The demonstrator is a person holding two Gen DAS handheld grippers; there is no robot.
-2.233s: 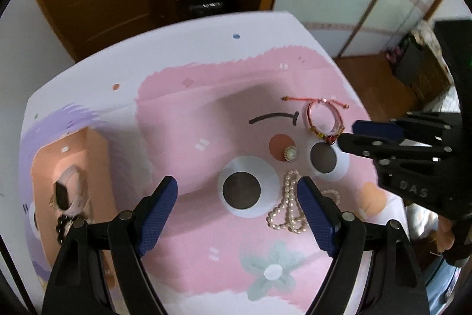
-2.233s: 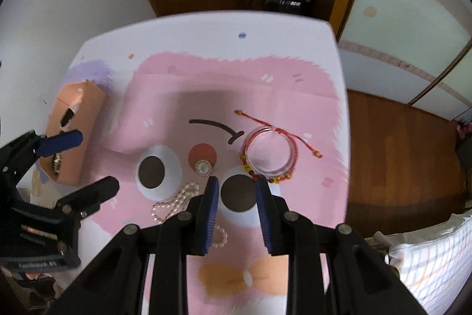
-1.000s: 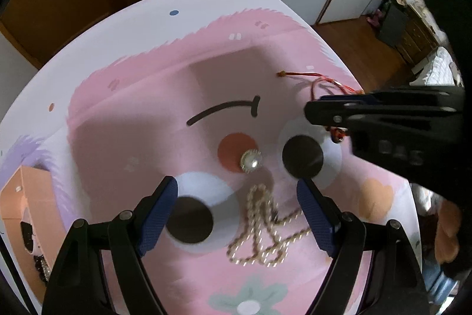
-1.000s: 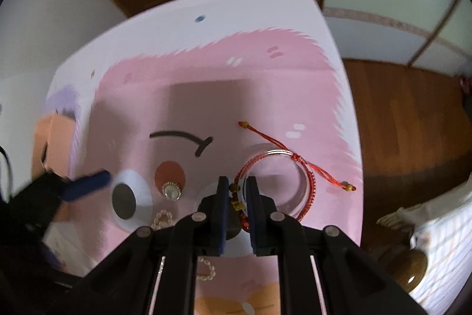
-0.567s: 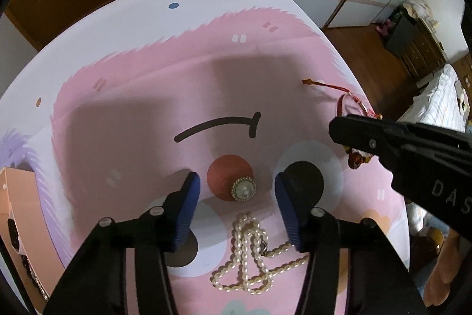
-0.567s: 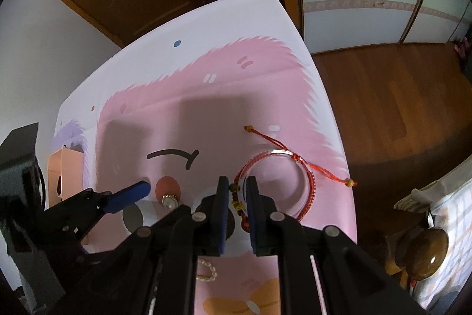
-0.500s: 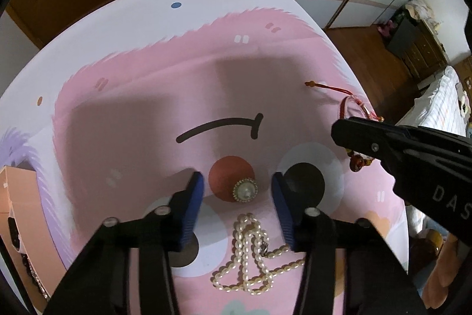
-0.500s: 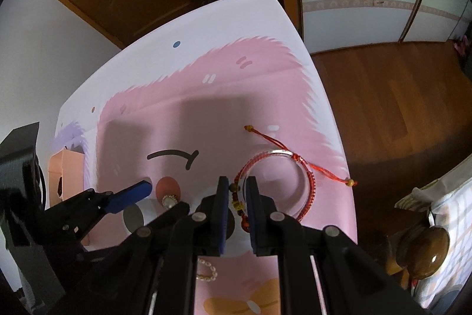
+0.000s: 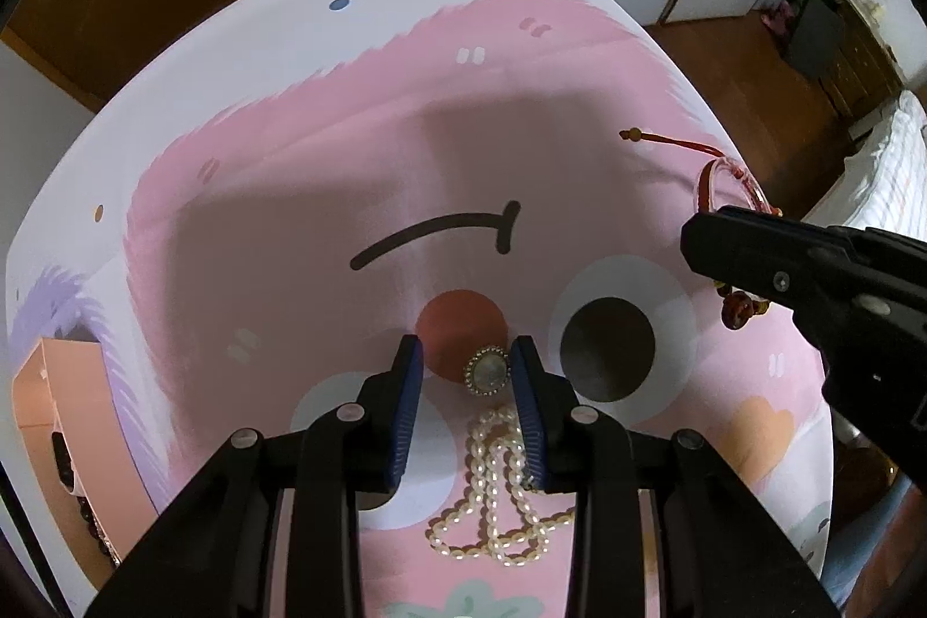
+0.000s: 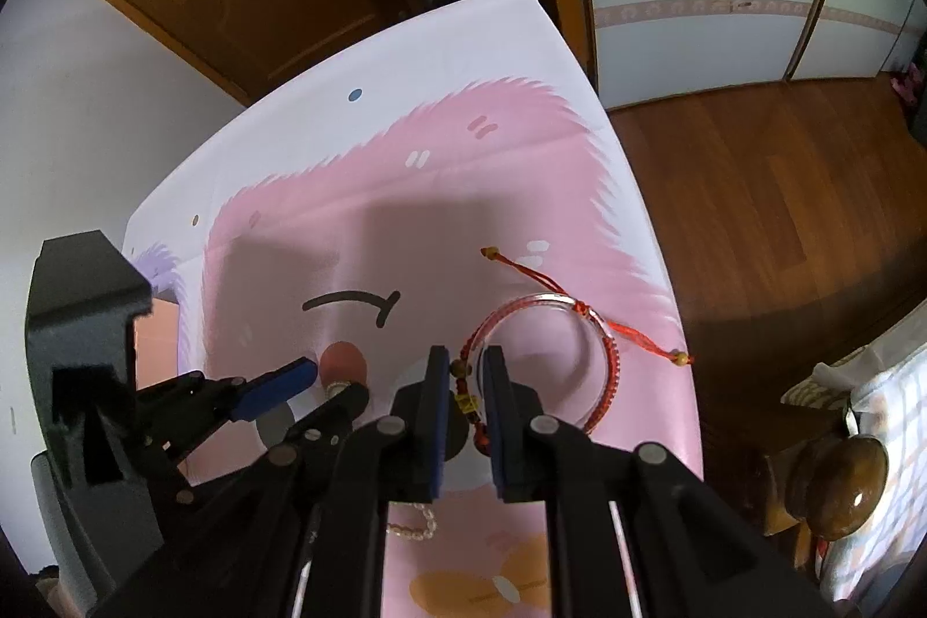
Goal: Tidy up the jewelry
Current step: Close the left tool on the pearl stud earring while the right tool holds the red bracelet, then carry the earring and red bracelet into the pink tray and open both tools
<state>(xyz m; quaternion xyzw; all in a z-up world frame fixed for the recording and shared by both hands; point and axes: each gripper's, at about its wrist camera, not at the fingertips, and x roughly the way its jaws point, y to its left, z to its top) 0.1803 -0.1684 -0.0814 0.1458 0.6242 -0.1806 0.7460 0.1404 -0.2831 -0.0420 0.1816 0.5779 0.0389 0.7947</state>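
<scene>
The left claw [image 9: 463, 363], pads narrowly apart, straddles the round brooch [image 9: 488, 370] on the tabletop [image 9: 289, 39], while the right claw [image 10: 467, 375] to its right seems clamped on the red bracelet [image 10: 579, 328].

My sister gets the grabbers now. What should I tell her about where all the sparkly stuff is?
Left gripper: half closed around the round pearl brooch, not gripping yet; its right pad touches the pearl necklace on the mat.
Right gripper: shut on the beaded part of the red string bracelet, with a clear bangle lying along it.
The pink box at the mat's left edge already holds some dark jewelry.
Left to do: carry the brooch, necklace, bracelet and bangle to the box.
</scene>
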